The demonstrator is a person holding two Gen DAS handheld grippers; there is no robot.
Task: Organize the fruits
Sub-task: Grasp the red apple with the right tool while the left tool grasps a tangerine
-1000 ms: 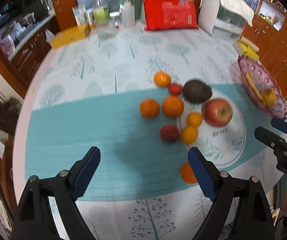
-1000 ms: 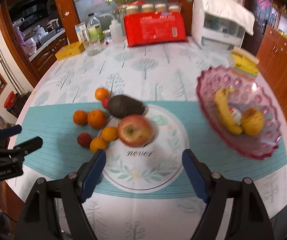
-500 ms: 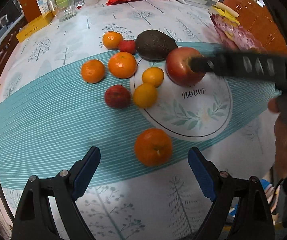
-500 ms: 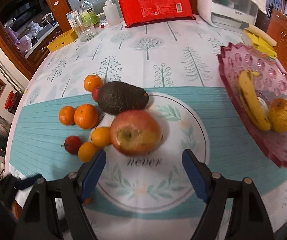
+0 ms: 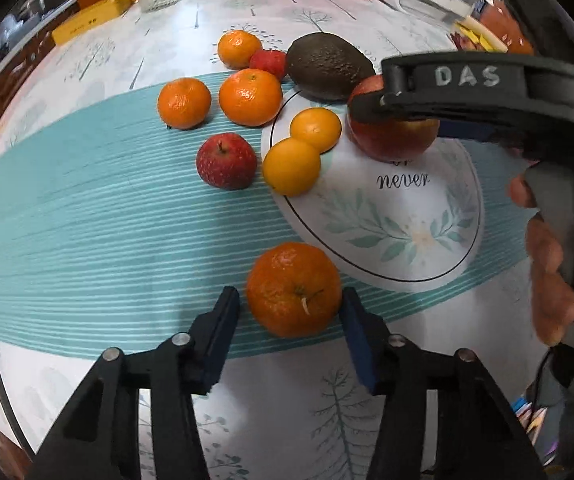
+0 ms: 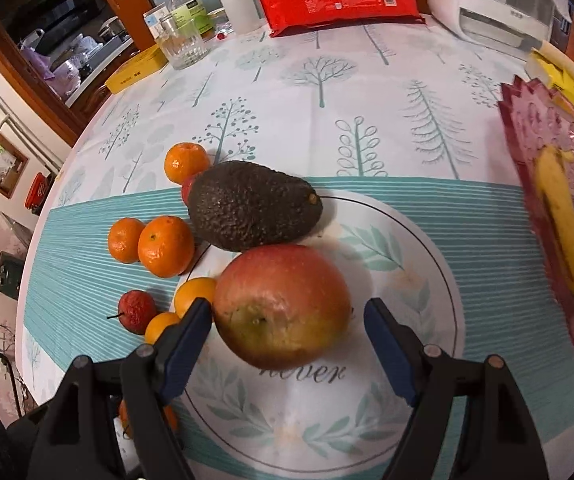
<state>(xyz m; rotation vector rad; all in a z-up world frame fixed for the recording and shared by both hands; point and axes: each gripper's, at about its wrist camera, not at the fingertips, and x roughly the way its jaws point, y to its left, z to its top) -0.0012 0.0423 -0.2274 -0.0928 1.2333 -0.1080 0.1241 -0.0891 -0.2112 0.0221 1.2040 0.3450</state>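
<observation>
Tree-printed cloth with a teal striped band covers the table (image 6: 327, 80), and most of the fruit sits in the middle of both views, around a white printed disc with leaves and the word "never".

My left hand-held gripper (image 5: 290, 312) is spread around the lone tangerine (image 5: 293, 289) low in the left wrist frame; the right pad looks to be at its skin, the left one just short of it. I judge the step to be closing on it. To do that well I would centre the fruit between the pads, squeeze across its widest part and only until it stops slipping — the peel looks soft and a round fruit can squirt out forward.

My right hand-held gripper (image 6: 287, 328) is spread on either side of the big apple (image 6: 283, 306), low and centre in the right wrist frame, with the left pad close to it and a gap at the right one. The same care applies: go in level, pads on the flanks, not on the top.

That apple is red fading to yellow-green near the calyx, smooth and broad. Just above it lies the dark, pebbled avocado (image 6: 253, 206). To the left sit smaller tangerines (image 6: 165, 246) and a small red fruit (image 6: 137, 312). At the right edge a pink glass bowl (image 6: 535, 120) holds a banana (image 6: 563, 220) — a likely home for the rest, I guess.
</observation>
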